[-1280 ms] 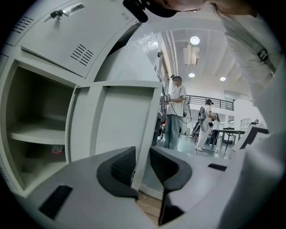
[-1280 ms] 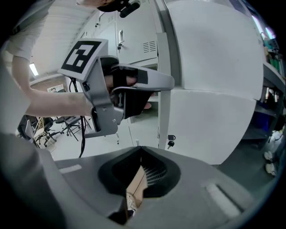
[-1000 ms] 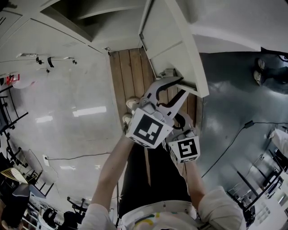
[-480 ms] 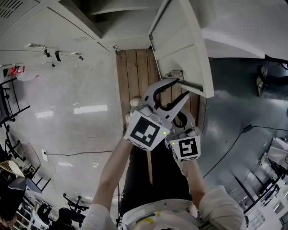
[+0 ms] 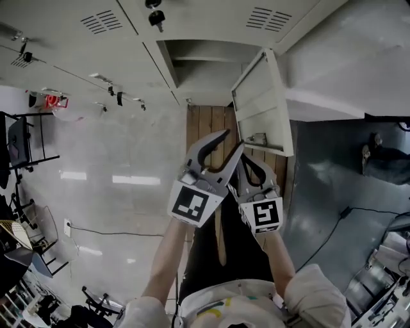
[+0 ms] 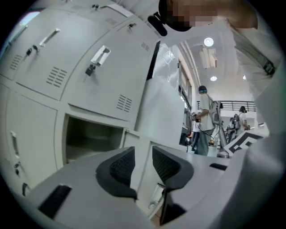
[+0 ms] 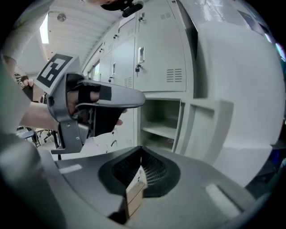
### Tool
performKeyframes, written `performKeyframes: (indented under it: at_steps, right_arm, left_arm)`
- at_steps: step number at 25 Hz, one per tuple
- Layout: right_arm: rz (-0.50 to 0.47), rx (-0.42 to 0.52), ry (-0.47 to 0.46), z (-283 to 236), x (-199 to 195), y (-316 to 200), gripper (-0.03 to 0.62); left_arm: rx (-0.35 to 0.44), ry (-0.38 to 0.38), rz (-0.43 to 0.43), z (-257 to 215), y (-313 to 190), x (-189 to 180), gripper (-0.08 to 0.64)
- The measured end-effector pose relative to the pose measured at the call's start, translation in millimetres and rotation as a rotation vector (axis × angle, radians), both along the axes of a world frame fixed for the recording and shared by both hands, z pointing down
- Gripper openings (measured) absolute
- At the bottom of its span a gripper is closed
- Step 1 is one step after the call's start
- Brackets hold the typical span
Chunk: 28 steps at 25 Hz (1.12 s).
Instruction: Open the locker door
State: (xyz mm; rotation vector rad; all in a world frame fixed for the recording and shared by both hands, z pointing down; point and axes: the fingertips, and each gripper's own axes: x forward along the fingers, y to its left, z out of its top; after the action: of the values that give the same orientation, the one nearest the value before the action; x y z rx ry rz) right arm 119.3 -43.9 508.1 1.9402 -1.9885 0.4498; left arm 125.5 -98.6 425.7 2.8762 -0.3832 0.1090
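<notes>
- Across the top of the head view: locker bank [image 5: 128, 25], pale grey, with vented doors. Keys [image 5: 155, 18] hang from one upper lock.
- Compartment [image 5: 205, 61]: open and dark inside. The right gripper view shows a shelf in it.
- Door [image 5: 266, 96]: stands well open on the compartment's right side, inner face showing. Latch [image 5: 258, 138] sits at its outer edge.
- Left gripper [image 5: 225, 146]: held in front of the compartment, tips near the door's outer edge and clear of it. Jaws are parted by a narrow gap with nothing between the pads; the locker front shows through the gap.
- Right gripper [image 5: 248, 163]: just beside the left one, on its right and nearer the person, below the latch and not touching it. Jaws are closed pad to pad. A small tan piece sits at the near end of the seam; what it is cannot be told.
- Floor: wooden strip [image 5: 208, 122] before the compartment, glossy white floor [image 5: 115, 166] to the left, grey floor [image 5: 333, 173] to the right with a cable [image 5: 320, 224] across it.
- Background, left gripper view: person [image 6: 203, 118] standing well away.
</notes>
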Motion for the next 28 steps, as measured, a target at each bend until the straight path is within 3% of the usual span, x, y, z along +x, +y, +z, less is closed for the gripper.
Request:
performKeyframes:
  at_steps: [5,11,17,22,28]
  right_arm:
    - [-0.017,0.111,0.027,-84,-6,-45,0.002]
    - [-0.068,0.261,0.043,-203,-27,-81,0.002]
    - [-0.12,0.352,0.065,-288,-61,-80,0.002]
    - [-0.161,0.394,0.038,-318,-88,-69,0.002]
    - [-0.189,0.406,-0.017,-317,-106,-49,0.002]
  left_arm:
    - [0.071,0.0,-0.235,-76,-41,-49,0.031]
    - [0.13,0.011,-0.504,-167,-68,-108,0.025]
    - [0.164,0.024,-0.741,-238,-64,-175,0.025]
    - [0.204,-0.003,-0.839,-254,-45,-218,0.025]
    - [0.23,-0.054,-0.9,-243,-20,-236,0.025]
